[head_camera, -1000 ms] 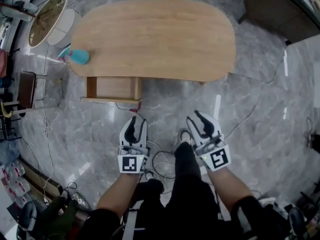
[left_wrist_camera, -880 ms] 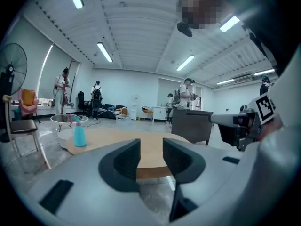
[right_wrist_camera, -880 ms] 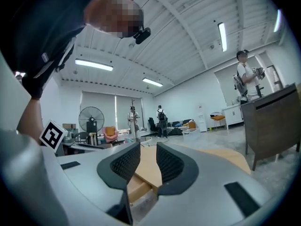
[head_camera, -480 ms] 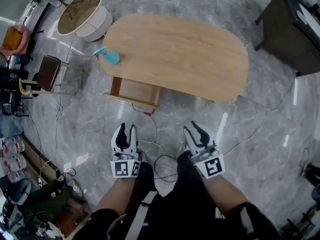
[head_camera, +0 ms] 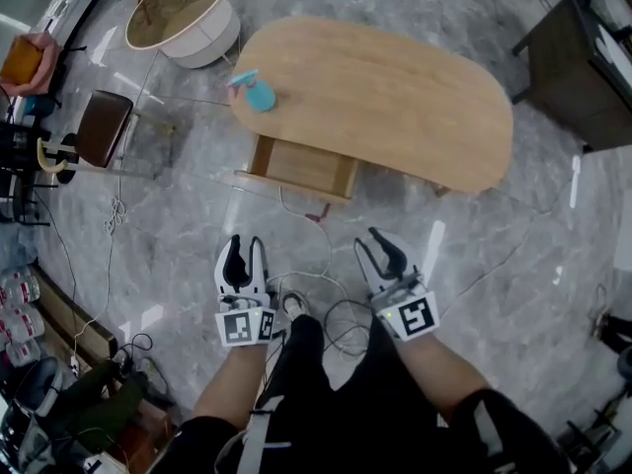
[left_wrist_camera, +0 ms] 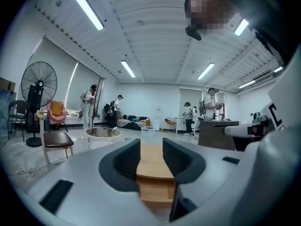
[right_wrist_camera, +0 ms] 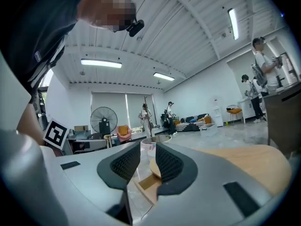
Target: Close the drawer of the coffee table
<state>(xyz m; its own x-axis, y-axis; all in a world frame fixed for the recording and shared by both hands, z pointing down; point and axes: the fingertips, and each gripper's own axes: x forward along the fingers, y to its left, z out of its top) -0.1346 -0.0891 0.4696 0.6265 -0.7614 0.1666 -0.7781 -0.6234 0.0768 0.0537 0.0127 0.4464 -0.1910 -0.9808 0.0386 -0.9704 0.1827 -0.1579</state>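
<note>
The oval wooden coffee table (head_camera: 395, 87) stands on the grey marble floor. Its drawer (head_camera: 301, 169) is pulled out on the near left side. A light blue spray bottle (head_camera: 255, 95) sits on the tabletop above the drawer. My left gripper (head_camera: 243, 255) hangs short of the drawer, open and holding nothing. My right gripper (head_camera: 378, 252) is beside it, also open, jaws apart and bare. In the left gripper view the drawer front (left_wrist_camera: 157, 194) shows beyond the open left gripper (left_wrist_camera: 151, 155). In the right gripper view the drawer (right_wrist_camera: 146, 183) lies past the open right gripper (right_wrist_camera: 147, 165).
A round white side table (head_camera: 188, 13) and a brown chair (head_camera: 99, 126) stand left of the table. Cables (head_camera: 311, 265) trail on the floor between me and the drawer. A dark cabinet (head_camera: 583, 57) is at the right. People (left_wrist_camera: 90, 105) and a fan (left_wrist_camera: 39, 84) are far off.
The table and drawer have slid rightward and turned in the head view as I shifted. Both grippers stay low in the view, short of the drawer. Their jaws keep the same gap.
</note>
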